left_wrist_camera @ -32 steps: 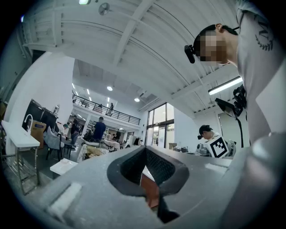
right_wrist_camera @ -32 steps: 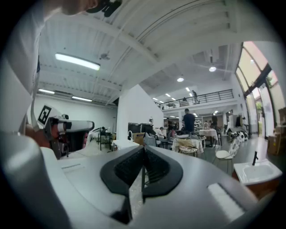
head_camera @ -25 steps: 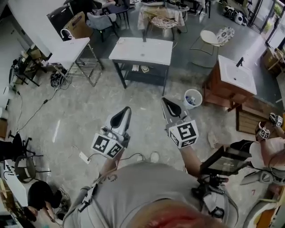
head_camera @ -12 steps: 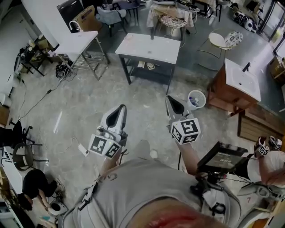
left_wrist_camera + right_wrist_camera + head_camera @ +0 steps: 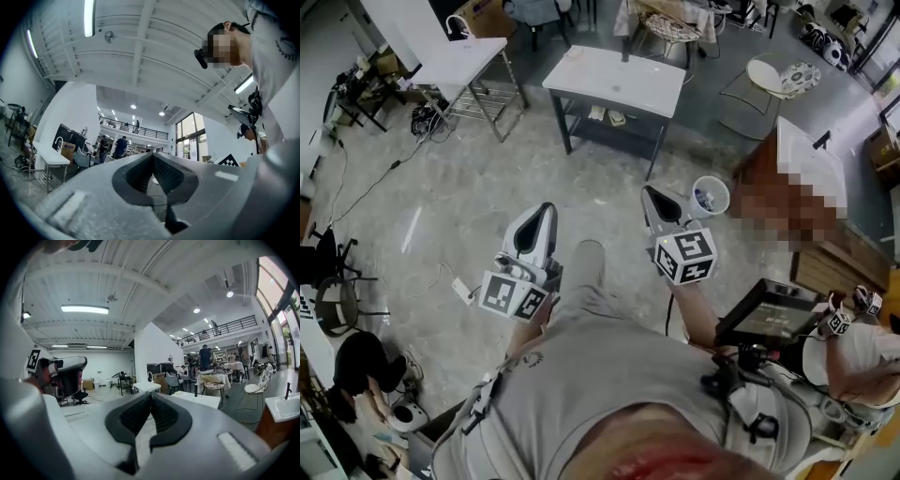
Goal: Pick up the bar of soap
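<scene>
No bar of soap shows in any view. I stand on a grey floor with both grippers held out in front of my body, over nothing. In the head view my left gripper point(image 5: 546, 208) is shut and empty. My right gripper point(image 5: 647, 192) is also shut and empty. The left gripper view shows the jaw tips of the left gripper point(image 5: 152, 154) closed together, aimed slightly up into the hall. In the right gripper view the tips of the right gripper point(image 5: 151, 393) meet too, pointing toward a white table point(image 5: 197, 399).
A white table point(image 5: 614, 80) with small items on its lower shelf point(image 5: 605, 115) stands ahead. To the right are a white bucket point(image 5: 709, 197) and a wooden washstand point(image 5: 811, 253), partly under a mosaic patch. Another white table point(image 5: 455, 61) is at the left. A person with a tablet point(image 5: 769, 323) stands at my right.
The head view has shifted, so the white table sits higher in frame. My knee has come forward between the grippers. Both grippers stay shut, and the right one has sunk a little.
</scene>
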The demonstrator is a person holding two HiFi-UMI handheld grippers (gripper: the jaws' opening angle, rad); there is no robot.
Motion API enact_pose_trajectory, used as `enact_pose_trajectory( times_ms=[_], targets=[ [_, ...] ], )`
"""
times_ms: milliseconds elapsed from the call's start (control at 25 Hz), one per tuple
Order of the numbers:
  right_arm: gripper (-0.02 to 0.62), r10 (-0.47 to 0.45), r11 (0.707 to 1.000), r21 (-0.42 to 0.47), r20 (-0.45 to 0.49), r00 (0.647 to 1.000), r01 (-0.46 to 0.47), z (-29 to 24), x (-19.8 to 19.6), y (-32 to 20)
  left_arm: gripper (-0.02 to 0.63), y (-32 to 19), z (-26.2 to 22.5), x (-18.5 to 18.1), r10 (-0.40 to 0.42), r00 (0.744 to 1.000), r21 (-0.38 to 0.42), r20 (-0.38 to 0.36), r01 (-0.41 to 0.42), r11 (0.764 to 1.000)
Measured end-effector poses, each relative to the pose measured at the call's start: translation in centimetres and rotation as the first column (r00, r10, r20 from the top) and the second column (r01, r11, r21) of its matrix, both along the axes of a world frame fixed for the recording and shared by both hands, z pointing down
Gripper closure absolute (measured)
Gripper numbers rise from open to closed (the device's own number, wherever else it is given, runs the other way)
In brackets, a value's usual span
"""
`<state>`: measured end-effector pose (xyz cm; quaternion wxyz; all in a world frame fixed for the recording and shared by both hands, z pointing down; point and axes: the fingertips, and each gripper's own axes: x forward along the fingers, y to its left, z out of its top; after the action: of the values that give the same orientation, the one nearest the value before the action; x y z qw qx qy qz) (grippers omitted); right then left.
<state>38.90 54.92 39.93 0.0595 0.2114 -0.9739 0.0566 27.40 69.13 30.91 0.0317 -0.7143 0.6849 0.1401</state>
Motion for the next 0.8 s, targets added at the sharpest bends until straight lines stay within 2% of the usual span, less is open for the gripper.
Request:
enact_pose_trajectory(
  times_ms=[440, 680, 800],
  targets=[
    [0.592, -0.007, 1.000, -0.001, -0.031, 1.000, 0.007, 1.6, -1.4, -1.2, 0.609, -1.2, 0.5, -1.6, -0.005, 1.000, 0.040, -0.027, 0.006, 0.999],
    [0.592, 0.024, 1.000, -0.013, -0.036, 0.999, -0.024, 2.4, -2.8, -3.6, 0.609, -4.2, 1.6, -3.4, 0.020, 0.999, 0.039, -0.033, -0.019, 0.999],
    [0.592, 0.032, 0.999, -0.012, -0.047, 0.998, -0.032, 2.3, -3.8, -4.8, 0.609, -5.9, 1.4, -4.6, 0.039, 0.999, 0.041, -0.003, -0.038, 0.998]
  ],
)
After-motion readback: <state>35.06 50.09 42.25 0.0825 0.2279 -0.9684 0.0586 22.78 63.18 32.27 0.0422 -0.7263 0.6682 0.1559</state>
